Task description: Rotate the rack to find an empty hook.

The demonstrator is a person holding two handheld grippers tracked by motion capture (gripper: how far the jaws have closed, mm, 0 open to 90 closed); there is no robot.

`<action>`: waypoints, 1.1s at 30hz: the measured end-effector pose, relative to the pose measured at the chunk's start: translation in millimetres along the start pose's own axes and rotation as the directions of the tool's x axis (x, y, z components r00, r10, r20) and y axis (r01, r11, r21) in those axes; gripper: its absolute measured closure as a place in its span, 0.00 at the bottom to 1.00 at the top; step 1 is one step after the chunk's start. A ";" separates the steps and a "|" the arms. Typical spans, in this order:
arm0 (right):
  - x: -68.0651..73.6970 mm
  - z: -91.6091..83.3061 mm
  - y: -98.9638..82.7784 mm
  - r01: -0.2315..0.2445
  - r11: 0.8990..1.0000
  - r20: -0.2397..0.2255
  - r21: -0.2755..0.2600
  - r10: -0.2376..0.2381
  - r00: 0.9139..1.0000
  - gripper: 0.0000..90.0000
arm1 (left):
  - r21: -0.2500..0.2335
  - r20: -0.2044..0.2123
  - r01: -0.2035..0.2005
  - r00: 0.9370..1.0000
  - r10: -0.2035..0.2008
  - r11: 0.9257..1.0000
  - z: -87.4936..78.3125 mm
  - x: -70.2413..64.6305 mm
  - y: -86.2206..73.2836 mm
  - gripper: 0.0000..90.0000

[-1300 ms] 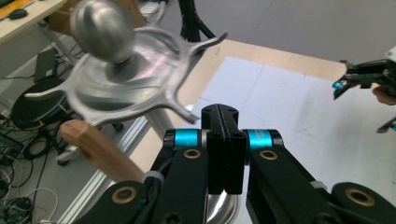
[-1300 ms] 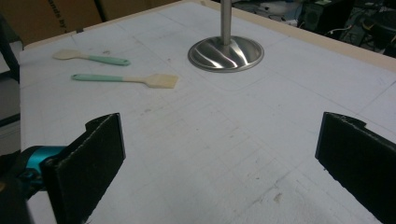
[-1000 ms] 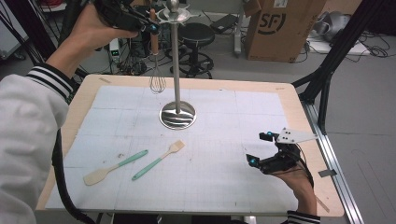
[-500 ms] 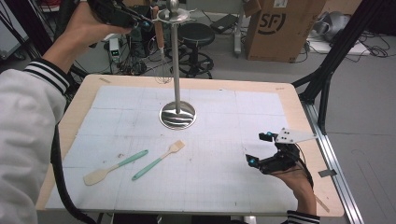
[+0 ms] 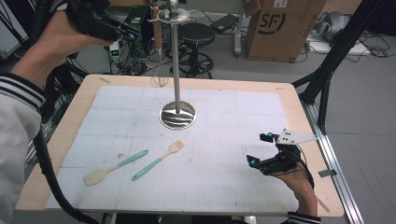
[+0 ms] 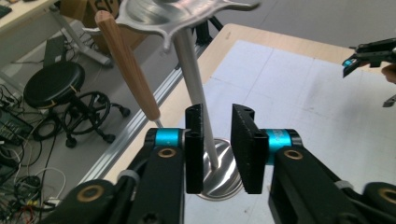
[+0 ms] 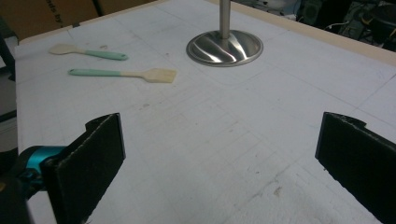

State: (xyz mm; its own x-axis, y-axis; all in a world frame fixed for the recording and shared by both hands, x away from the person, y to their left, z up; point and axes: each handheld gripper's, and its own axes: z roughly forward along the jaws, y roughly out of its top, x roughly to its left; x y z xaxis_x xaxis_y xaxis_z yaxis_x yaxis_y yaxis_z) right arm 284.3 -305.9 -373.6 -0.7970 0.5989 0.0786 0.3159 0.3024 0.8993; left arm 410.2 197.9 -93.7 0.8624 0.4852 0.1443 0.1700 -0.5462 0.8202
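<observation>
Your left gripper point(image 5: 125, 33) has pulled back from the stand point(image 5: 176, 70), jaws just opened, empty; whisk point(image 5: 159, 51) hangs from the stand's top. Right gripper point(image 5: 264, 151) wide open, empty, near the stand's base.

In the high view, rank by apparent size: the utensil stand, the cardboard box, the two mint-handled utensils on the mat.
1. cardboard box, though it sits farther off and is cut by the frame's top.
2. utensil stand, tall but thin.
3. mint-handled spatula and mint-handled spoon: about alike, no ranking between them.
</observation>
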 end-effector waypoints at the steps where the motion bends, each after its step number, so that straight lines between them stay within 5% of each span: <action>1: -0.1 -0.2 -0.2 -0.001 1.000 -0.001 -0.002 0.001 1.000 0.00 | 0.001 -0.003 0.001 1.000 -0.001 1.000 -2.1 -2.4 -2.9 0.77; 12: -1.0 -1.7 -1.0 -0.009 1.000 -0.001 -0.010 0.009 1.000 0.00 | -0.042 -0.016 0.001 1.000 -0.002 0.999 -16.8 -28.3 -35.8 0.35; 18: -3.6 -4.1 -2.2 -0.016 1.000 0.009 -0.018 0.016 1.000 0.00 | -0.061 -0.030 -0.012 1.000 0.010 0.998 -20.4 -41.3 -52.9 0.02; 33: -5.4 -9.2 -3.4 -0.024 0.999 0.024 -0.032 0.025 0.999 0.00 | -0.073 0.020 0.016 1.000 -0.014 0.997 -21.1 -54.7 -103.9 0.02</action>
State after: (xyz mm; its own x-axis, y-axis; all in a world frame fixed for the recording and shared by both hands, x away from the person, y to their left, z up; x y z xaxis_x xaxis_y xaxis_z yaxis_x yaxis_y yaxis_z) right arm 282.8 -317.0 -373.1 -0.7763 0.6239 0.0902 0.3180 0.2639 0.9106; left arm 335.3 242.5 -175.1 0.8693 0.4791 0.1216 0.1480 -0.4869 0.8608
